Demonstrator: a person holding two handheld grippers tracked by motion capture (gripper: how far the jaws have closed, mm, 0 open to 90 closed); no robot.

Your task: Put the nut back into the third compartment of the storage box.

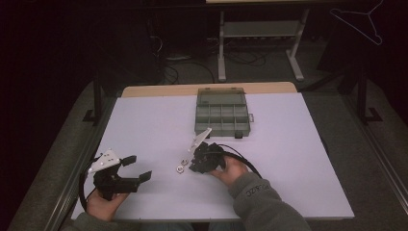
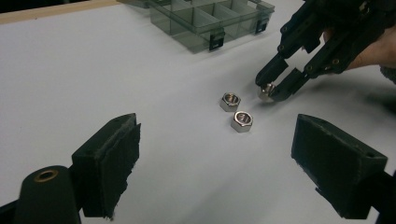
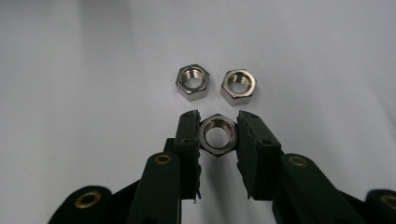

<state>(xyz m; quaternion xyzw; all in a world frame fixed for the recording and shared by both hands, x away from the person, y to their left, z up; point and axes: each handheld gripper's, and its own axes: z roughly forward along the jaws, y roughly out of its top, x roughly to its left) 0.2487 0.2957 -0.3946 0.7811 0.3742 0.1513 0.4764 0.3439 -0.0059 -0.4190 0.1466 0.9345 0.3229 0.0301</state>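
Observation:
Three steel hex nuts lie near the middle of the white table [image 1: 288, 159]. My right gripper [image 3: 217, 125] is shut on one hex nut [image 3: 217, 136], its pads pressed to the nut's two sides at the table surface. That held nut [image 2: 266, 90] also appears in the left gripper view, between the right gripper's jaw tips. Two loose nuts [image 3: 192, 82] [image 3: 238, 86] lie just beyond it, side by side; they show too in the left gripper view [image 2: 229, 101] [image 2: 242, 121]. My left gripper [image 1: 136, 168] rests at the table's front left, open, nothing between its jaws.
A grey compartment box [image 1: 223, 114] with its lid open stands at the back middle of the table; its near corner [image 2: 205, 25] is in the left gripper view. A table frame [image 1: 260, 33] and a wire hanger [image 1: 358, 21] are beyond the far edge.

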